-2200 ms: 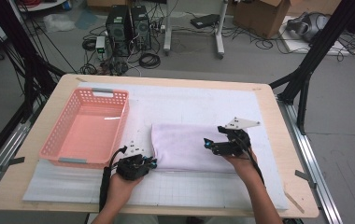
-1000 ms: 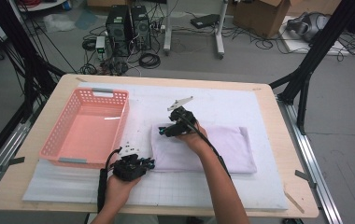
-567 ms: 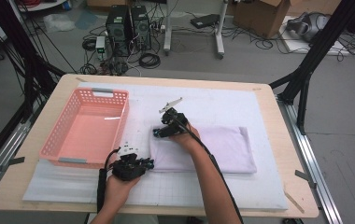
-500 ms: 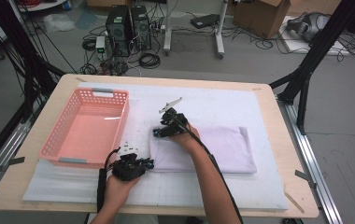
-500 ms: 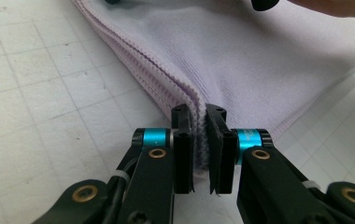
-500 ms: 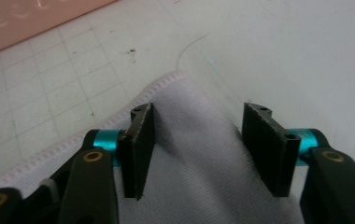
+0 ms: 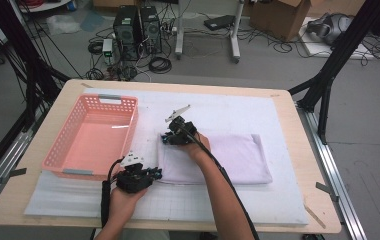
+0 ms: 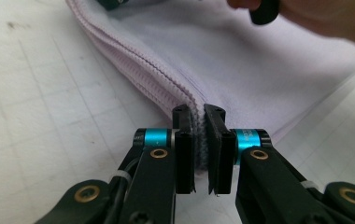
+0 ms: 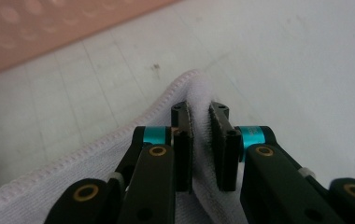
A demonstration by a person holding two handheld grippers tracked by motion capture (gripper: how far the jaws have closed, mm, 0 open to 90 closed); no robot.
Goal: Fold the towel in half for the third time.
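Two grippers: both clamp one towel.
Table (image 7: 298,150): white gridded mat (image 7: 238,107) on top.
Basket (image 7: 94,137): pink, left of towel.
Towel (image 7: 228,157): folded, lilac, mid-mat.
Right gripper (image 7: 170,138): jaws just closing, pinching far-left corner.
Left gripper (image 7: 154,174): pinching near-left corner.

A wooden table (image 7: 298,150) stands on grey floor (image 7: 278,70) strewn with cables (image 7: 160,64), computer towers (image 7: 137,25) behind.

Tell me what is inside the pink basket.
The pink basket holds nothing that can be seen in the high view: its floor shows bare apart from a bright glare streak. A thin strip along the near wall is hidden by that wall. The folded towel lies outside, beside it.
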